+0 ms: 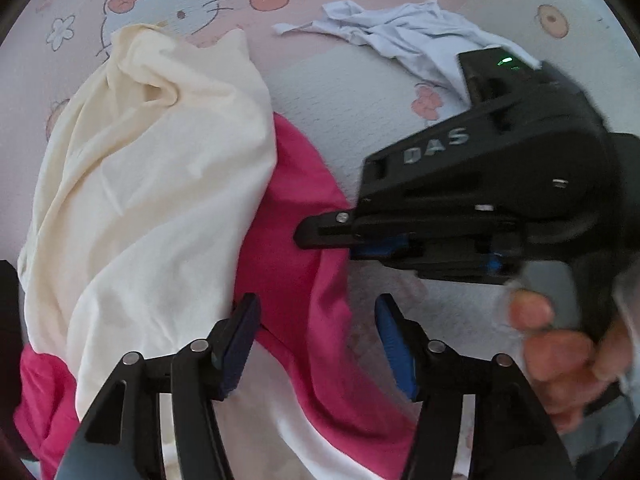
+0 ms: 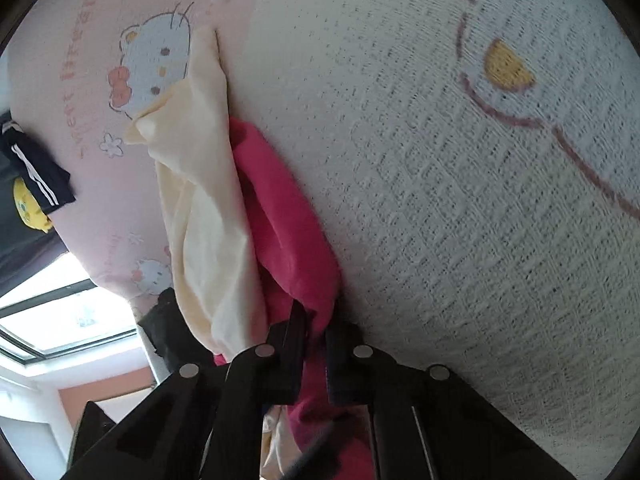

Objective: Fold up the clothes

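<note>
So the pink garment (image 1: 304, 216) is lying crumpled on the bedspread (image 1: 340, 92), the one with the cartoon cat print, and a cream garment (image 1: 152, 184) is draped over its left part, covering most of it. The left gripper (image 1: 316, 344) points down at the pink fabric with its blue pads spread apart; the cloth runs under and between them, but the pads aren't pressing on it. The right gripper (image 2: 316, 348) comes in from the side, and in its own wrist view its jaws are pinched tight on a fold of the pink garment, right at the edge where it meets the bedspread. From the left wrist view you can also see the person's hand (image 1: 568, 356) wrapped around that gripper's handle. Further back on the bed there's a pale blue garment (image 1: 404, 32) lying bunched up, well apart from the other two.
</note>
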### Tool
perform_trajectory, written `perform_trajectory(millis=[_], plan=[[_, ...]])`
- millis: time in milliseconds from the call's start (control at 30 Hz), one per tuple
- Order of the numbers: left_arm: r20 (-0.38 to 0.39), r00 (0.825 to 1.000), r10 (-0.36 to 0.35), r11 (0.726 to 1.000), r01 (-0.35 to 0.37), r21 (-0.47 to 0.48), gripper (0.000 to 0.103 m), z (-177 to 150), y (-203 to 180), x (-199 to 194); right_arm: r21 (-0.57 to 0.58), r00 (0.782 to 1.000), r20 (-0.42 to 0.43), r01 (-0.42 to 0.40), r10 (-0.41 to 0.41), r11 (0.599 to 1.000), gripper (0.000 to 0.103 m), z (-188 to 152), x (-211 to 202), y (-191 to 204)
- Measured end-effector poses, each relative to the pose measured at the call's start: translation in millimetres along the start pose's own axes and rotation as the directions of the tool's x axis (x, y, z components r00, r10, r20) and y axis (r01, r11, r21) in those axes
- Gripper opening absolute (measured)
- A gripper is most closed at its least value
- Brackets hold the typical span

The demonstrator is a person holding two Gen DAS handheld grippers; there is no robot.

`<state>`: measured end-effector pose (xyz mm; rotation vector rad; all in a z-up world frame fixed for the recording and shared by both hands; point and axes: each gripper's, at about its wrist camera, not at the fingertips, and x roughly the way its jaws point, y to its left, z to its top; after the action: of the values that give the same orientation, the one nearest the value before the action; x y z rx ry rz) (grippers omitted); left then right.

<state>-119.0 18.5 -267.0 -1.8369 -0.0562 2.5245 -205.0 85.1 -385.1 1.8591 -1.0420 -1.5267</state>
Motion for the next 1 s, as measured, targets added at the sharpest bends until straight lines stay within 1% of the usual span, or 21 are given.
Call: perform_trajectory(millis=[33,100,133,200,233,300,333,367,400,433,467,500,600,733,800,867,933,1000], plan=[[0.014,1.000,-0.015,1.000,0.015,-0.003,0.056,1,2,1,-0.004,1.000,-0.001,-0.002,0.002,1.000,0.005,1,-1,0],[0.056,0.998,-0.020,1.000,0.020,-0.002,0.056,2,5,0,0.011,0.999,-0.003,-0.040,0.040,0.999,0.006,4,-4,-1],[0.073,0.997,-0.005,1.000,0.005,0.004,0.056,2,6,0,0.019,0.998,-0.003,-0.068,0.068,0.998,0.006,5,-7,-2],[0.085,0.996,0.033,0.999,-0.035,0.021,0.043,1,9,2,0.033,0.992,0.001,-0.129,0.129,0.991,0.006,8,-17,-3],[0.090,0.995,0.033,0.999,-0.035,0.025,0.027,0,10,2,0.024,0.989,-0.008,-0.146,0.146,0.989,0.006,9,-18,-1],[0.108,0.994,0.014,1.000,-0.017,0.026,0.025,-4,15,-1,-0.008,0.986,-0.029,-0.165,0.164,0.986,0.007,9,-17,6],[0.118,0.993,0.026,0.999,-0.030,0.029,0.023,-5,17,-2,-0.024,0.985,-0.035,-0.172,0.171,0.985,0.007,9,-16,9],[0.126,0.992,0.030,0.999,-0.035,0.030,0.020,-7,19,-4,-0.032,0.983,-0.041,-0.179,0.177,0.983,0.010,9,-14,11],[0.127,0.992,0.024,0.999,-0.027,0.023,0.020,-7,22,-4,-0.032,0.984,-0.043,-0.177,0.176,0.984,0.012,10,-12,12],[0.120,0.993,0.015,1.000,-0.016,0.009,0.020,-8,27,-2,-0.032,0.988,-0.037,-0.152,0.151,0.988,0.016,11,-10,12],[0.115,0.993,0.003,1.000,-0.002,-0.007,0.020,-9,31,-1,-0.034,0.994,-0.024,-0.109,0.108,0.993,0.022,11,-11,8],[0.111,0.994,-0.013,1.000,0.016,-0.024,0.020,-10,36,1,-0.039,0.998,-0.008,-0.055,0.055,0.998,0.030,12,-11,5],[0.106,0.993,-0.054,0.997,0.060,-0.057,0.020,-11,44,4,-0.048,0.999,0.001,-0.053,0.053,0.997,0.030,14,0,6],[0.101,0.990,-0.097,0.992,0.104,-0.074,0.020,-9,39,2,-0.118,1.000,0.010,0.002,-0.001,0.993,0.030,18,6,18],[0.093,0.987,-0.132,0.985,0.141,-0.098,0.020,-8,40,6,-0.123,1.000,0.024,-0.003,0.006,0.992,0.030,21,11,19],[0.091,0.984,-0.152,0.980,0.162,-0.118,0.020,-7,42,8,-0.120,0.999,0.030,-0.030,0.034,0.992,0.028,23,13,19],[0.094,0.982,-0.163,0.977,0.174,-0.125,0.020,-6,43,8,-0.098,0.998,0.021,-0.063,0.066,0.993,0.019,26,17,15],[0.100,0.979,-0.175,0.974,0.187,-0.126,0.020,-7,43,5,-0.074,0.991,0.019,-0.128,0.129,0.989,0.017,22,14,11]])
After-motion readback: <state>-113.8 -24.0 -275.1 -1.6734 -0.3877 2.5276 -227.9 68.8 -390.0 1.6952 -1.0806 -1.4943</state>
